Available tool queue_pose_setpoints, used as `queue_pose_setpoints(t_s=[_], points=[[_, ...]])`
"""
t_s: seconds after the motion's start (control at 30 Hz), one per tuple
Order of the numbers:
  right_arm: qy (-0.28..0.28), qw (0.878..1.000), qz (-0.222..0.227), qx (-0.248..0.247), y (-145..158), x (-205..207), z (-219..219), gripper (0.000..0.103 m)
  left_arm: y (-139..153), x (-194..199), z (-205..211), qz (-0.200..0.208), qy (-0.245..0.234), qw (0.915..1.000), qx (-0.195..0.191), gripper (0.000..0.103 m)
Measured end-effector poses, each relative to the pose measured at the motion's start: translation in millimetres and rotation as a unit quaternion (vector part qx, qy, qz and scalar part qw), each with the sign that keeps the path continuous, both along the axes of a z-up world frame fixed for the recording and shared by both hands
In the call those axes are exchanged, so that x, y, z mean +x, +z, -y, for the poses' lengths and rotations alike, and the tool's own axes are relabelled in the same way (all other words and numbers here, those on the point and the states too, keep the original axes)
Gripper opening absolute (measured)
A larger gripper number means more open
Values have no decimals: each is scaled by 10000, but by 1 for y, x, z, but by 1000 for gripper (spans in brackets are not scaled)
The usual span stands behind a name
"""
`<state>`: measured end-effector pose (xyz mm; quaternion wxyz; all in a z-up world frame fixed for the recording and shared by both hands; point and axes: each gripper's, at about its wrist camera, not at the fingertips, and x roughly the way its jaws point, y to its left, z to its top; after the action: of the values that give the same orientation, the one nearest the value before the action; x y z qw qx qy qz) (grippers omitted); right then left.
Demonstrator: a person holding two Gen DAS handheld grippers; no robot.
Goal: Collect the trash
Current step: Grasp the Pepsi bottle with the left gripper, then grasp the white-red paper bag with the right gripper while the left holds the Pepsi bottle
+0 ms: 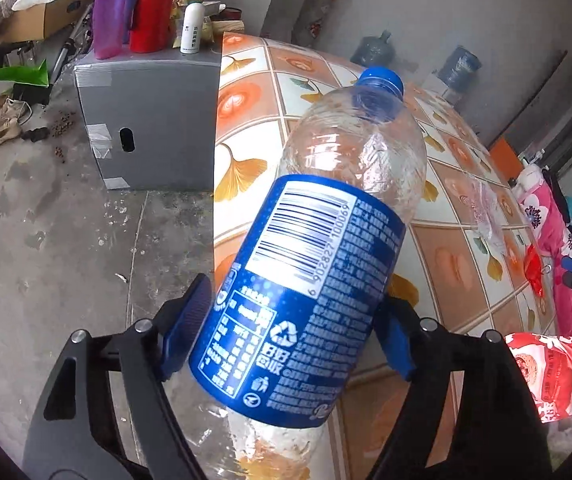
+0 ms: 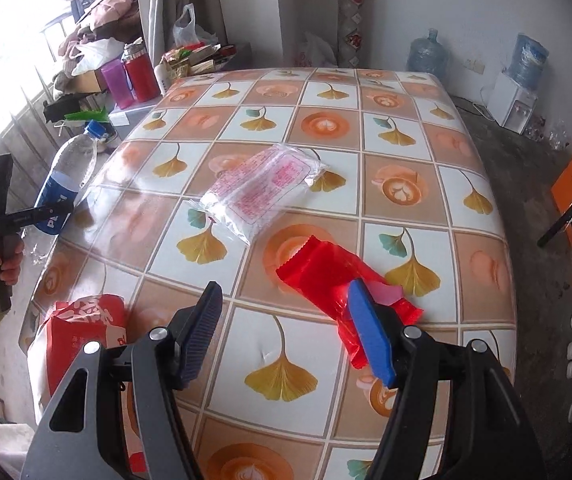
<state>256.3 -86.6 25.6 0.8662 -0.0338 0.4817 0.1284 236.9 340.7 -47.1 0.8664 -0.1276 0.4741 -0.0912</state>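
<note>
Your right gripper [image 2: 286,334]: jaws wide, empty. Red wrapper [image 2: 326,276] on table [image 2: 482,216] at 1 o'clock, touching right finger, long axis 11-to-5. Your left gripper [image 1: 286,336] clamps bottle [image 1: 318,264]

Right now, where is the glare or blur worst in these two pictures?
Right wrist view: the window at left is blown out white, throwing sheen on the tablecloth. Left wrist view: evenly lit; the bottle label print is blurred. Both bend straight edges heavily.

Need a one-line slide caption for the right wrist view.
Open right gripper above a red wrapper on the tiled tablecloth.
</note>
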Motion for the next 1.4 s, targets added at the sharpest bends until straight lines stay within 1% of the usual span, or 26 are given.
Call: queue_pose_setpoints(t_s=[0.07,0.1,0.2,0.27,0.33,0.4,0.5,0.57,0.63,0.7,0.73,0.83,0.93,1.03,1.17,1.27,1.3,1.33,1.4], points=[[34,10000,-3,77,1,0,-2,64,-2,-3,1,-40,88,9999,82,71],[104,9998,-28,195,4,-3,-2,64,-1,-5,0,-55,133,9999,77,70],[352,9975,-208,582,6,-12,-3,64,7,-21,0,-77,299,9995,-100,69],[517,9929,-455,974,5,-20,-3,64,14,-36,-1,-14,341,9988,-362,69],[705,9844,-798,1397,-2,-30,-5,64,21,-51,1,25,406,9970,-654,69],[838,9747,-1088,1764,-11,-38,-9,64,25,-66,4,28,436,9928,-1117,69],[957,9566,-1550,2273,-29,-49,-16,64,31,-89,15,75,419,9848,-1686,68],[1002,9460,-1779,2518,-39,-55,-22,64,35,-104,25,143,364,9807,-1917,68],[1070,9405,-1879,2621,-44,-61,-30,64,35,-118,37,159,311,9766,-2121,68],[1154,9393,-1893,2618,-48,-65,-39,66,33,-130,51,148,285,9740,-2244,68],[1190,9405,-1889,2560,-49,-67,-46,66,31,-135,57,144,265,9730,-2286,68],[1303,9431,-1898,2399,-55,-70,-63,66,30,-148,75,221,247,9749,-2203,68],[1394,9486,-1890,2122,-61,-71,-79,66,25,-156,86,232,279,9751,-2188,68],[1491,9524,-1908,1852,-67,-73,-93,67,21,-160,89,254,298,9724,-2298,67],[1653,9573,-1763,1585,-64,-74,-107,68,22,-161,90,358,371,9737,-2219,67],[1723,9596,-1696,1437,-62,-75,-116,68,24,-164,93,406,335,9749,-2164,67],[1724,9605,-1672,1406,-62,-75,-120,65,24,-164,94,406,317,9748,-2170,67],[1725,9611,-1655,1381,-62,-76,-124,58,24,-165,96,400,299,9743,-2195,67],[1709,9620,-1639,1362,-62,-77,-130,51,23,-165,100,388,230,9734,-2248,67]])
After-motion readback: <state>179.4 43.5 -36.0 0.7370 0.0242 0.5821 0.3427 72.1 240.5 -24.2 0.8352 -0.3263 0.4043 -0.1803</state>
